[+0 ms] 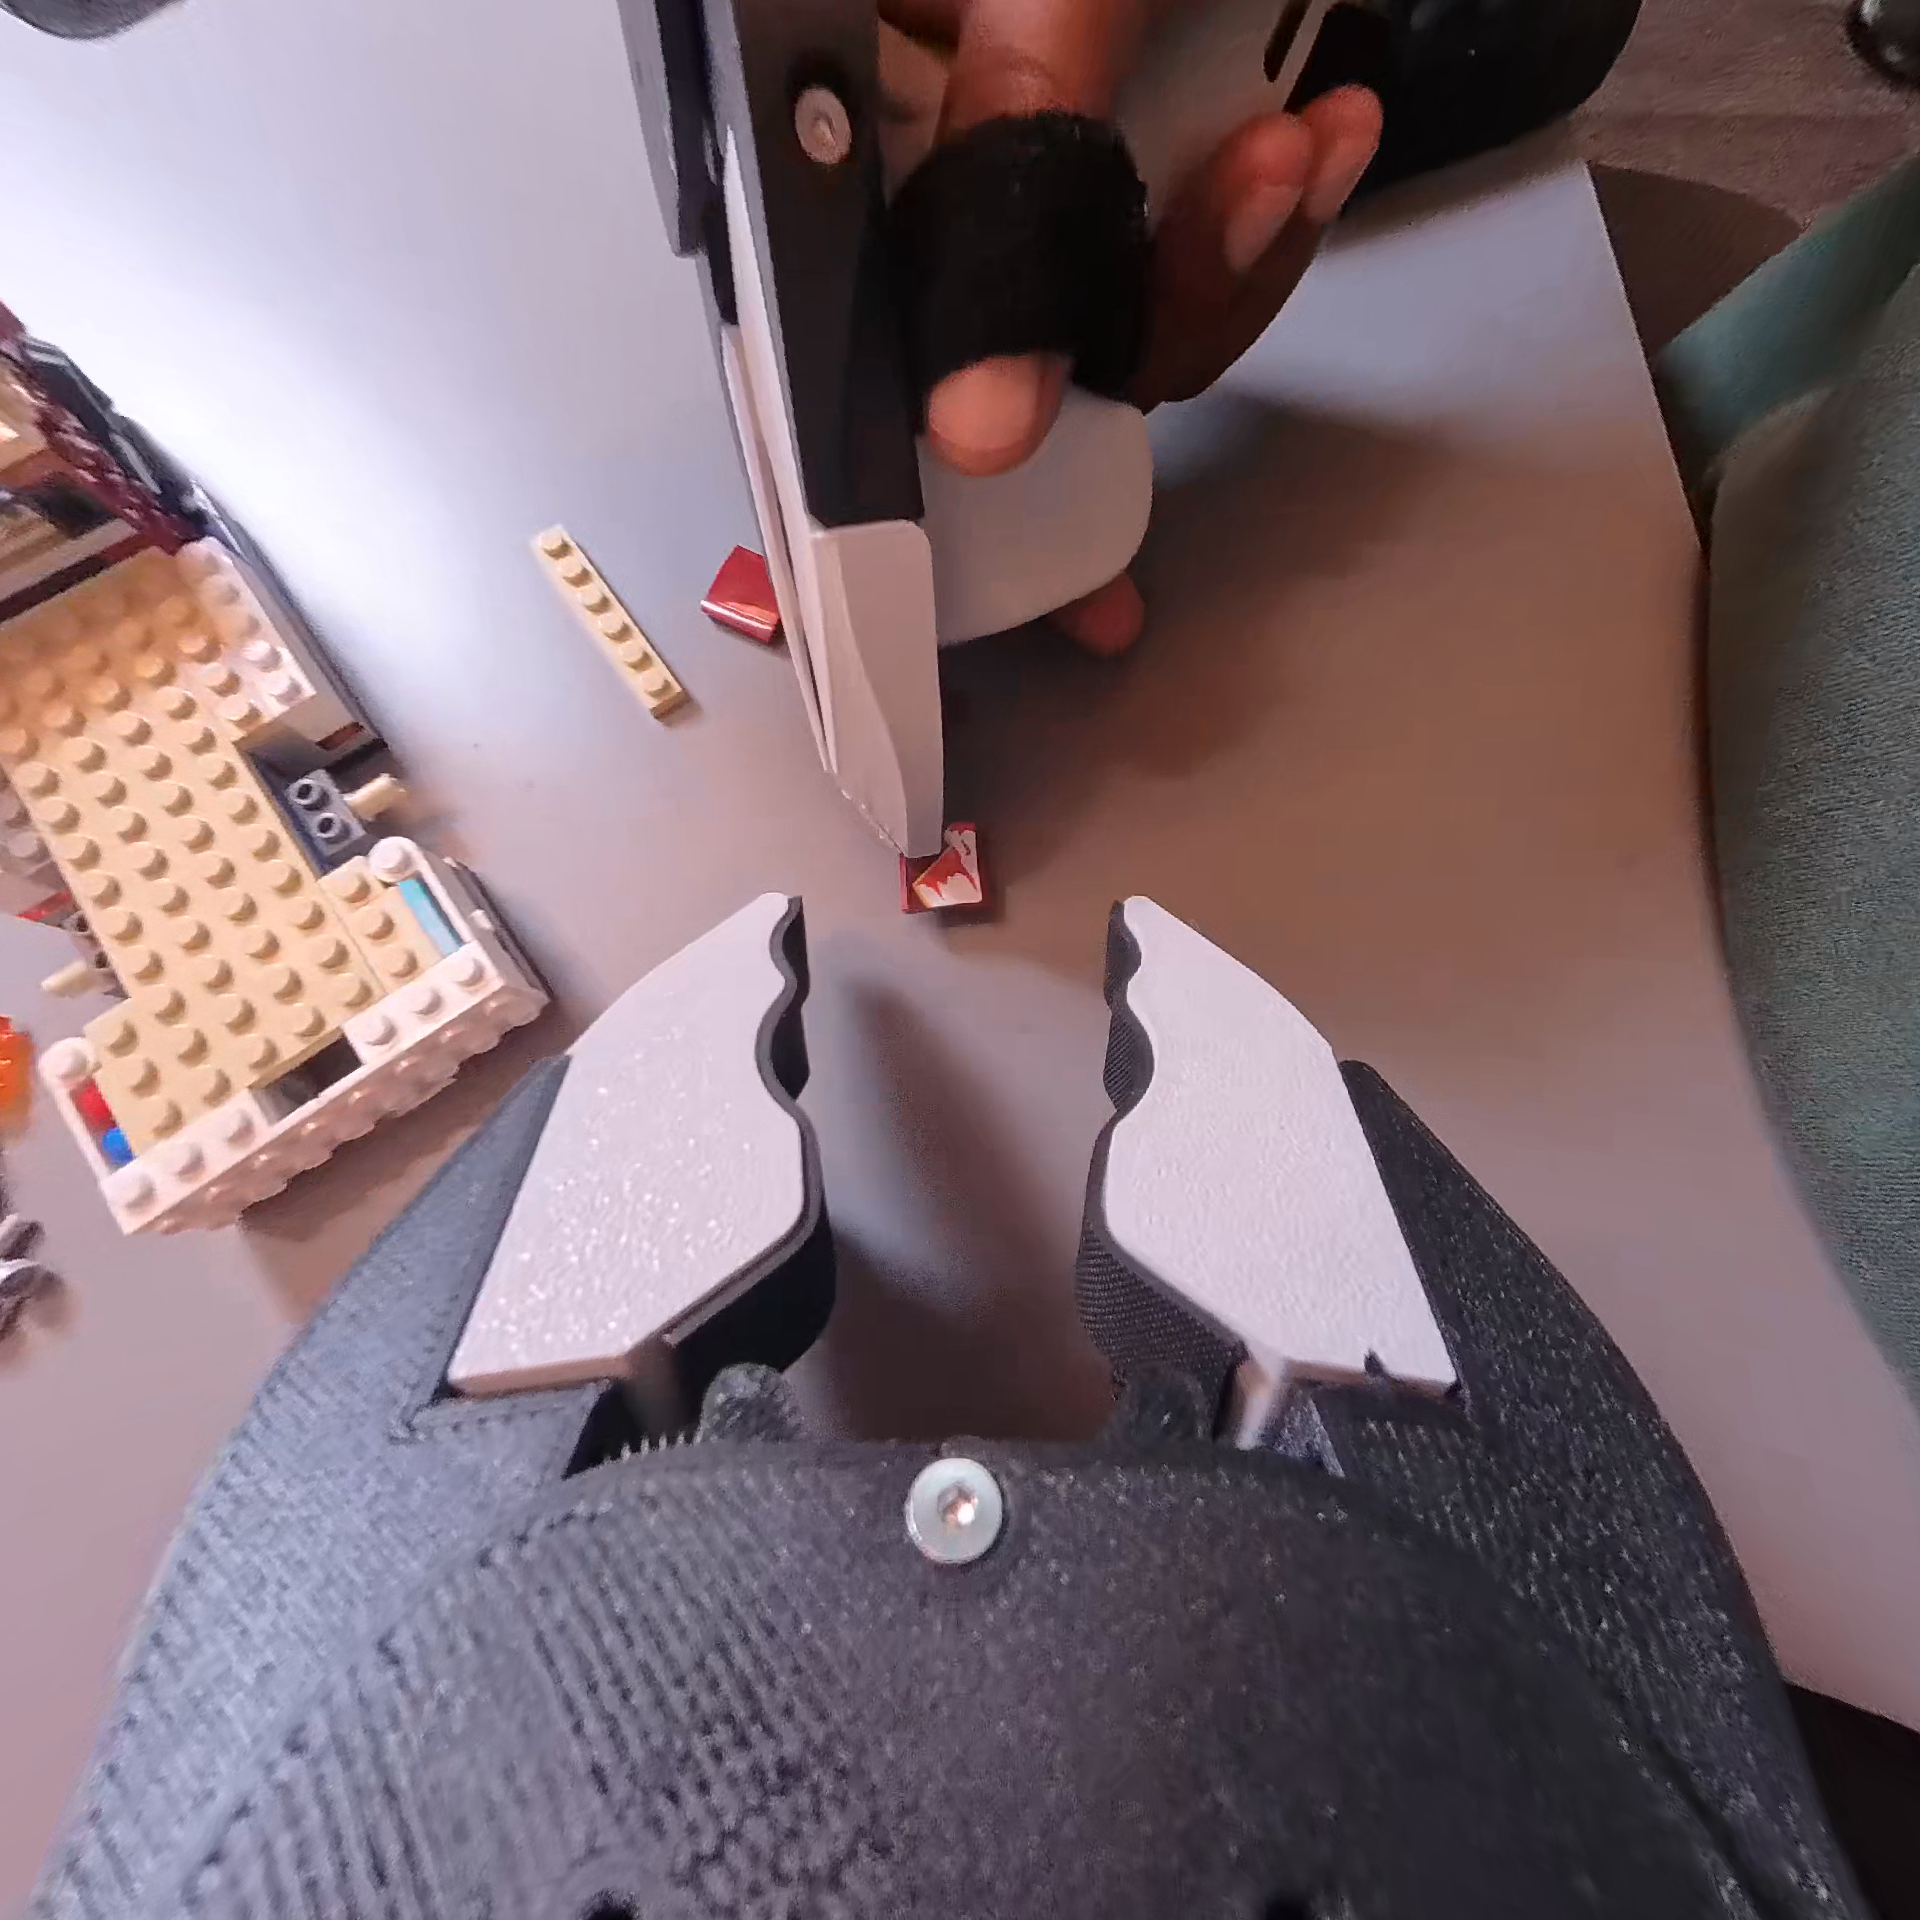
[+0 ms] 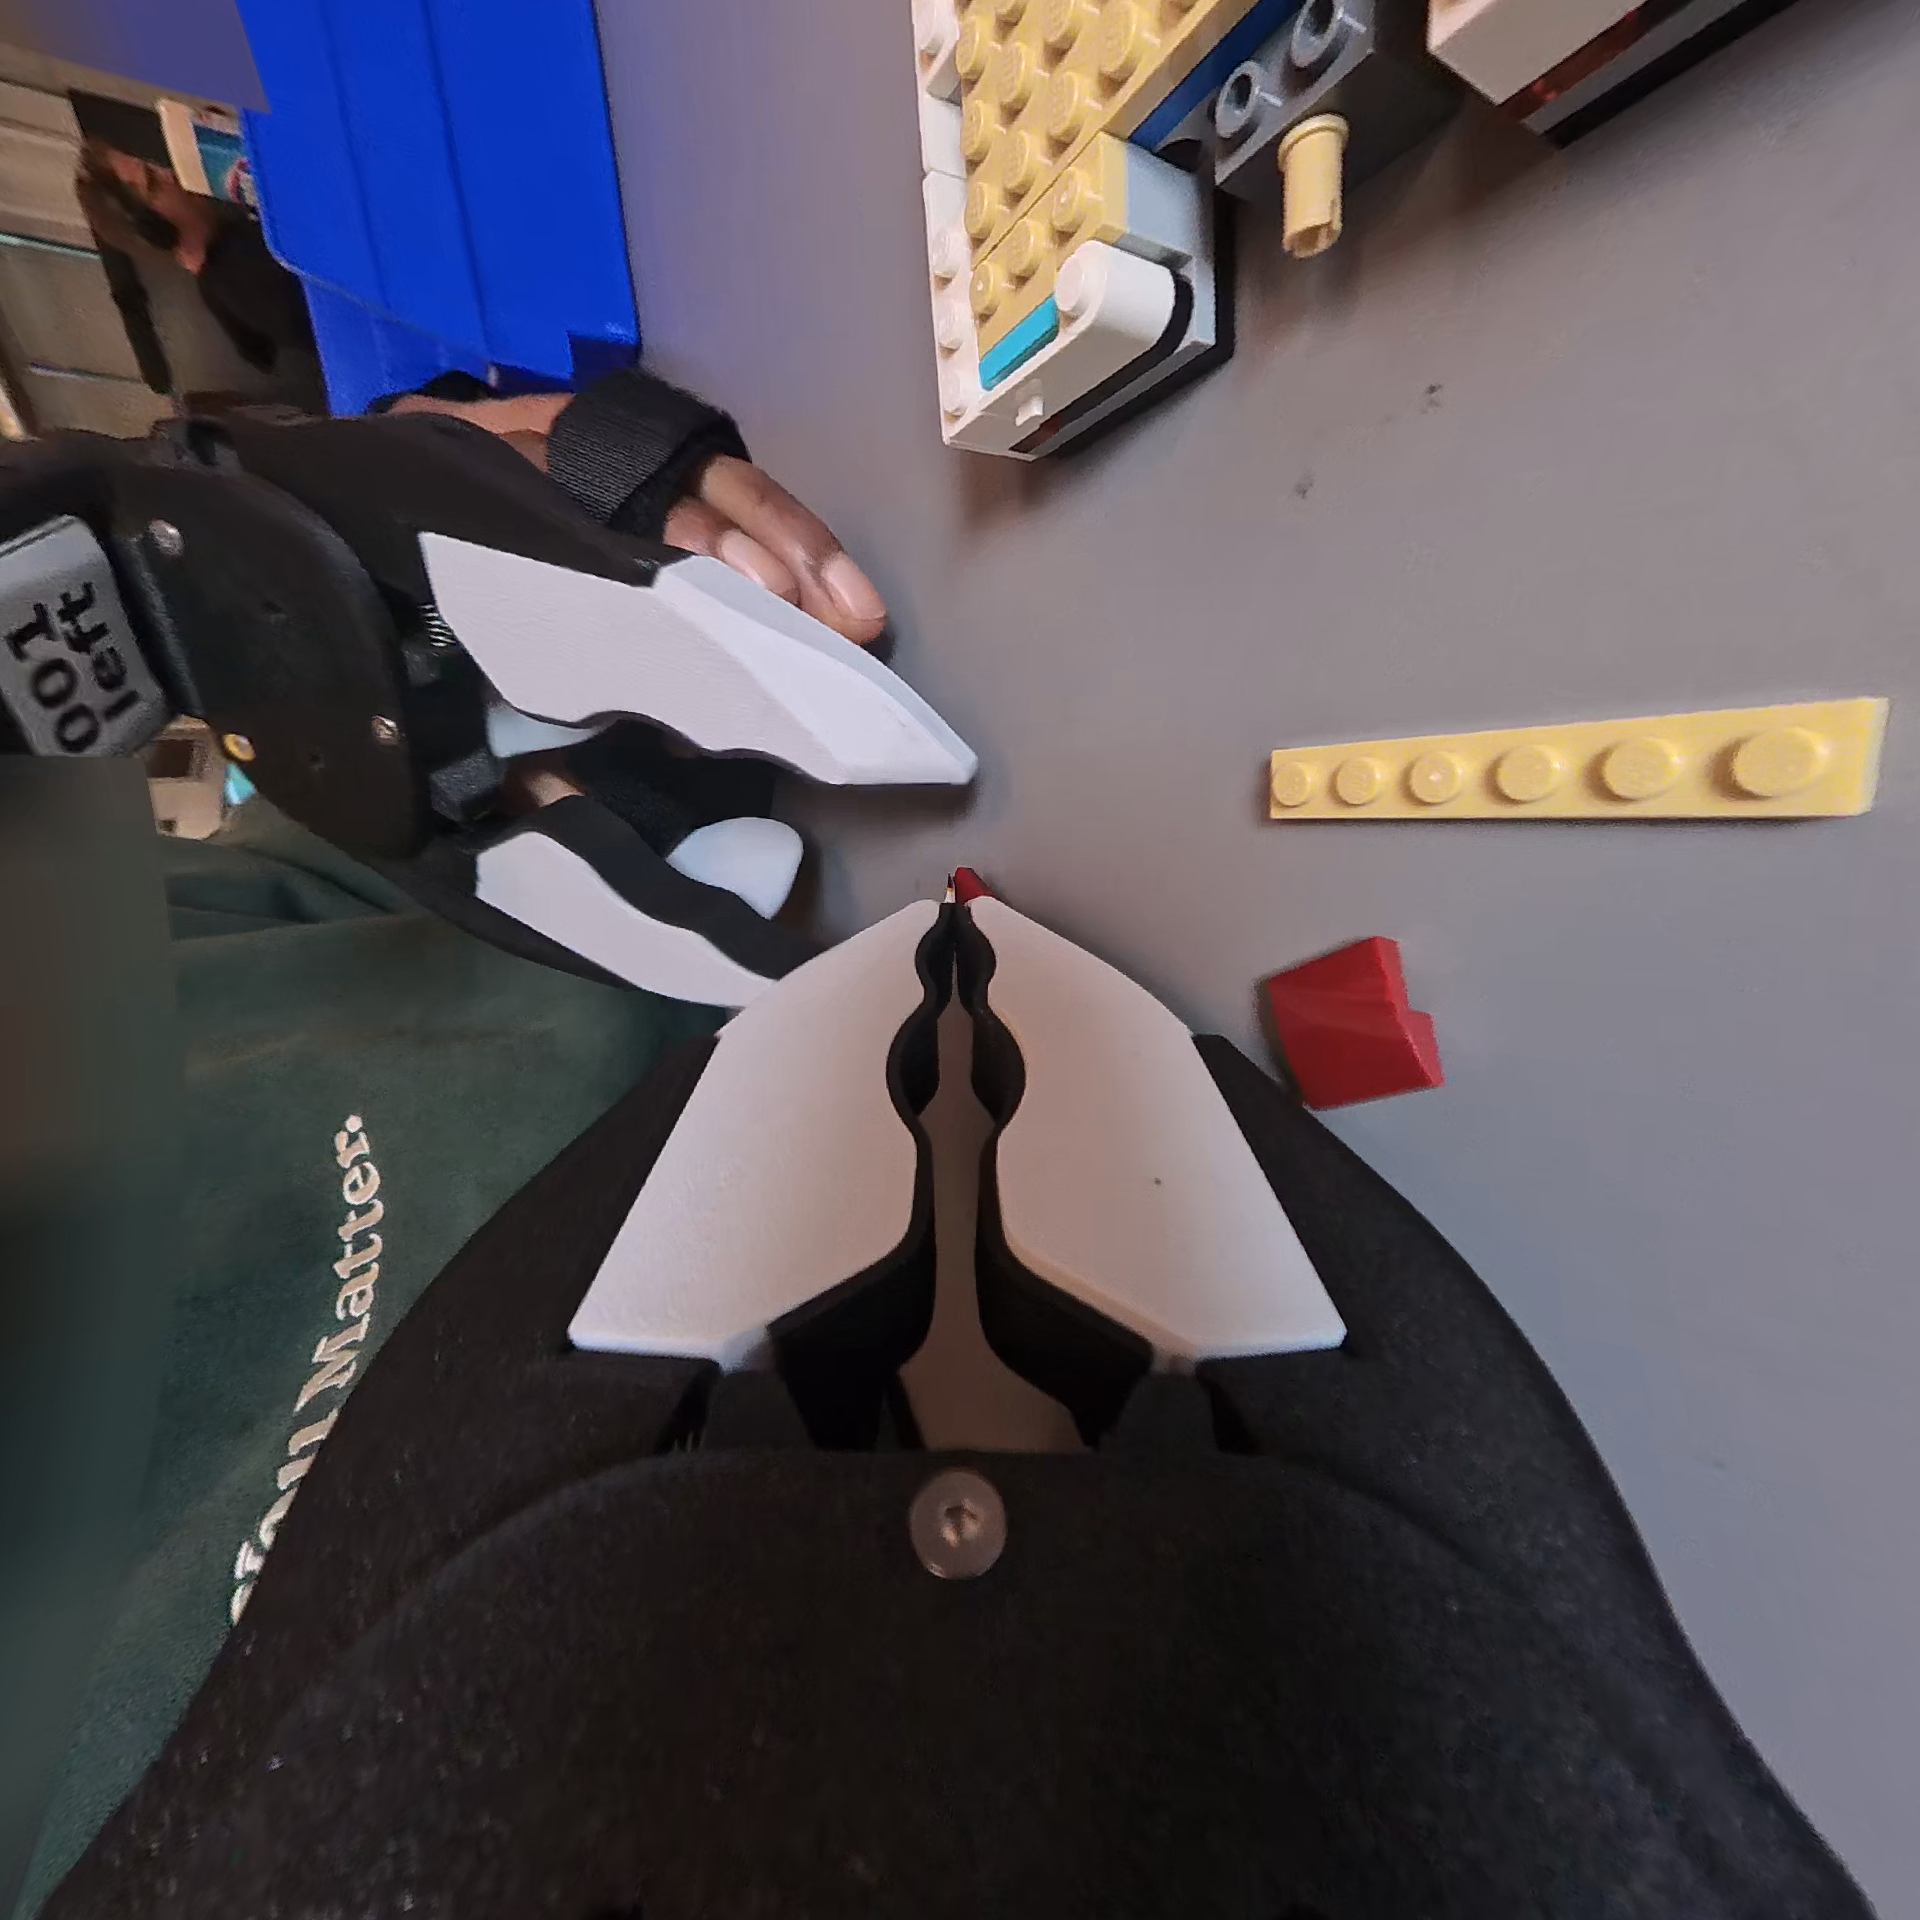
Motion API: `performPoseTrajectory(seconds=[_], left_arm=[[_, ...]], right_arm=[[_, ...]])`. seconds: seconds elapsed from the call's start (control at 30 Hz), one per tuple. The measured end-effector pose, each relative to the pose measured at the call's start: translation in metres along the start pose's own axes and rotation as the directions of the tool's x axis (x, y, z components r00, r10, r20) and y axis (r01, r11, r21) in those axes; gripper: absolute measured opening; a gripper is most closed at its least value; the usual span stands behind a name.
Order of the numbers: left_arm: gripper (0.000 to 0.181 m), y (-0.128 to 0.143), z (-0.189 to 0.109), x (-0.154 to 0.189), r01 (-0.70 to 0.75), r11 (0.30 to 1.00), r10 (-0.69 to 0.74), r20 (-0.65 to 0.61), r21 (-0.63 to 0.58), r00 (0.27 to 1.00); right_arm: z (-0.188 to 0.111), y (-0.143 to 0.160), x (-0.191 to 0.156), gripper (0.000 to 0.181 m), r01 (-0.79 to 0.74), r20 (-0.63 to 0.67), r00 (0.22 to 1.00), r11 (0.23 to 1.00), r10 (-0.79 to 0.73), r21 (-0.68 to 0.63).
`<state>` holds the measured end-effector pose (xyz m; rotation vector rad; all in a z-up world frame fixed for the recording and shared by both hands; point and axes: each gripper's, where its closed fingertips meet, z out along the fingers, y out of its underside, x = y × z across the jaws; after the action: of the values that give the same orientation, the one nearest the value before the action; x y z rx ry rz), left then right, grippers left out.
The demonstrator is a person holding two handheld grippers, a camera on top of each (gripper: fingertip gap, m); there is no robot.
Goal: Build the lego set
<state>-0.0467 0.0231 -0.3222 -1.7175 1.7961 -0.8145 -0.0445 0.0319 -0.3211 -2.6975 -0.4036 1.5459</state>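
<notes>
A small dark red printed tile lies on the grey table. My right gripper comes down from above and its tips pinch the tile's left corner. In the right wrist view my right gripper is shut, with a bit of the red tile showing between the tips. My left gripper is open and empty, just short of the tile; it also shows in the right wrist view. The tan and white lego build sits to the left.
A tan one-by-six plate and a dark red sloped brick lie loose beyond the tile; both also show in the right wrist view, the plate and the brick. A blue bin stands off the table. A person's green sweater is at the table edge. Left and right tips are no more than a few centimetres apart. Left tips and right tips are each some 7 cm from the brick. It is also in sight in the left wrist view.
</notes>
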Motion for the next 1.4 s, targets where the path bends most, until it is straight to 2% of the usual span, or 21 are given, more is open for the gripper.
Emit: performPoseTrajectory(seconds=[0.13,0.23,0.3,0.47,0.63,0.77,0.9,1.07,1.4], left_arm=[[0.050,0.002,0.002,0.000,0.049,0.999,-0.049,-0.016,0.004,0.999],[0.045,-0.008,-0.006,0.002,0.168,0.983,-0.159,-0.118,0.074,0.980],[0.041,-0.016,-0.013,0.004,0.240,0.962,-0.214,-0.191,0.129,0.958],[0.036,-0.039,-0.027,0.012,0.300,0.917,-0.216,-0.303,0.263,0.928],[0.029,-0.055,-0.049,0.009,0.495,0.795,-0.306,-0.473,0.350,0.826],[0.024,-0.066,-0.068,0.003,0.594,0.691,-0.310,-0.574,0.412,0.758],[0.028,-0.072,-0.079,0.012,0.556,0.689,-0.197,-0.619,0.465,0.760],[0.032,-0.078,-0.082,0.028,0.452,0.726,-0.063,-0.604,0.519,0.795],[0.017,-0.080,-0.086,0.037,0.434,0.722,-0.001,-0.627,0.538,0.779]], right_arm=[[-0.001,0.000,-0.007,0.000,0.054,0.025,0.998,0.998,-0.055,0.013],[-0.004,-0.002,-0.022,0.000,0.152,0.074,0.985,0.988,-0.154,0.036],[-0.008,-0.003,-0.033,0.000,0.250,0.085,0.963,0.966,-0.255,0.060],[-0.022,-0.009,-0.061,0.000,0.456,0.093,0.878,0.880,-0.469,0.132],[-0.037,-0.010,-0.077,0.000,0.646,0.025,0.755,0.749,-0.656,0.149],[-0.046,-0.007,-0.089,0.000,0.693,0.057,0.704,0.702,-0.708,0.163],[-0.049,-0.001,-0.101,0.000,0.691,0.159,0.680,0.698,-0.716,0.186],[-0.050,0.004,-0.116,0.000,0.675,0.285,0.645,0.704,-0.709,0.221],[-0.042,0.011,-0.122,0.000,0.685,0.375,0.600,0.696,-0.706,0.216]])
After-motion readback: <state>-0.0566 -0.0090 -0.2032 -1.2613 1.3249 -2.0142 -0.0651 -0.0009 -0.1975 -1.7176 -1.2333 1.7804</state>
